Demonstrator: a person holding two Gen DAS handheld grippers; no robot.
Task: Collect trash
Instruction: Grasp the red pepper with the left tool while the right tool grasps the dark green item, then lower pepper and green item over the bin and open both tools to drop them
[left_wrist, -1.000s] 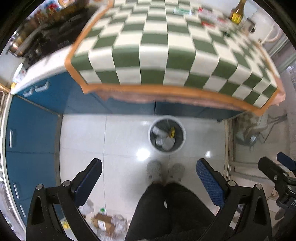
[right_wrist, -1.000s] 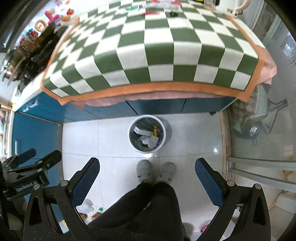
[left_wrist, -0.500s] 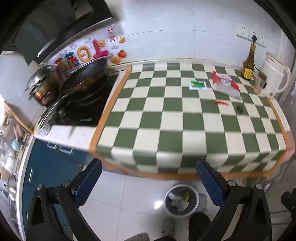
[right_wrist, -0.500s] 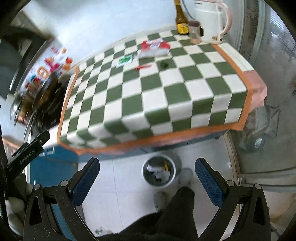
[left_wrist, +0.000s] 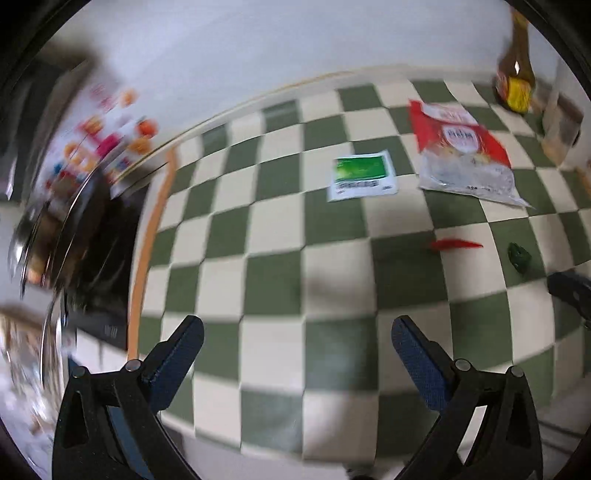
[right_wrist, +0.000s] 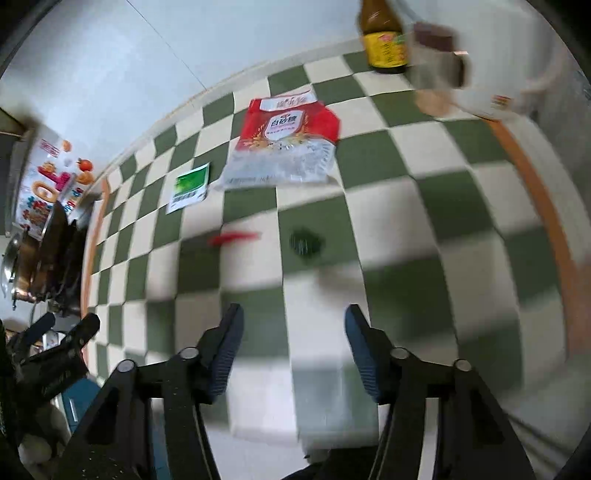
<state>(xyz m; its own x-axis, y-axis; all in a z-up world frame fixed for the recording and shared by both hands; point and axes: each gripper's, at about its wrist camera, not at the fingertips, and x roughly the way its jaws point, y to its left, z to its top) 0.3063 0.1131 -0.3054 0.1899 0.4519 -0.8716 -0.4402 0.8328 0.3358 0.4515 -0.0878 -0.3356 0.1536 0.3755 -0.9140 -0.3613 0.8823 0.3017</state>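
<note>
On the green-and-white checked cloth (left_wrist: 273, 280) lie a red-and-clear sugar bag (left_wrist: 461, 155) (right_wrist: 288, 140), a small green-and-white packet (left_wrist: 364, 175) (right_wrist: 190, 186), a thin red scrap (left_wrist: 456, 244) (right_wrist: 232, 237) and a dark green crumpled scrap (left_wrist: 519, 256) (right_wrist: 304, 242). My left gripper (left_wrist: 295, 343) hangs open over the cloth's near part, holding nothing. My right gripper (right_wrist: 293, 332) hovers short of the green scrap, its jaws closing with only bare cloth showing between them. The right gripper's tip (left_wrist: 569, 291) shows at the left wrist view's right edge.
A brown bottle (right_wrist: 382, 40) (left_wrist: 515, 81), a glass jar (right_wrist: 437, 59) and a white kettle (right_wrist: 517, 85) stand at the back right. A stove with dark pans (left_wrist: 74, 243) (right_wrist: 51, 254) sits left of the cloth. The white wall runs behind.
Both views swung up from the floor bin and the person's feet to the countertop, then closer to the litter. The right gripper's jaws have narrowed. The left stays wide.
</note>
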